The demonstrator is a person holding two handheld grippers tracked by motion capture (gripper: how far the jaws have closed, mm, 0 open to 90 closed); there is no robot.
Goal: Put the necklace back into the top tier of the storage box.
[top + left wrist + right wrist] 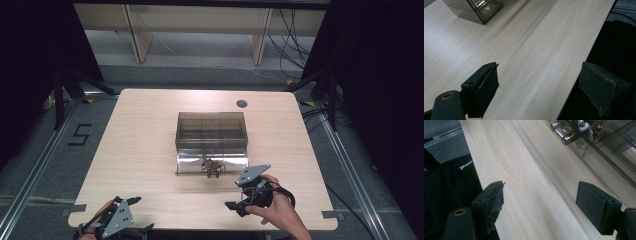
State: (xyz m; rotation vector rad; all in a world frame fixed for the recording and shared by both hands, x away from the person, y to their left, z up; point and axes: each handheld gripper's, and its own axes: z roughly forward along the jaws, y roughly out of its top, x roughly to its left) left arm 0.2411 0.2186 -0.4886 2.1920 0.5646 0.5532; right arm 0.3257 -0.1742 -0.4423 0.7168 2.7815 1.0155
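currently both jaws wide, empty: left gripper (131, 214) at table's (145, 145) 7 o'clock, right gripper (243, 196) at 5. organizer box (211, 131) at centre, drawer (211, 164) out toward 6 holding small components (213, 167). risk: right gripper knocks drawer, parts spill.

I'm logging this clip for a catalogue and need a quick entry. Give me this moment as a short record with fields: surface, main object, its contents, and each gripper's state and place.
surface: pale wooden table
main object: smoky see-through box with compartments, mid-table
drawer: clear drawer pulled out toward the person
contents: small electronic parts with wires in the drawer; exact kind unclear
left gripper: open, holding nothing, at the near left edge
right gripper: open, holding nothing, near the drawer's right end
hole: round grey grommet at the far side of the table
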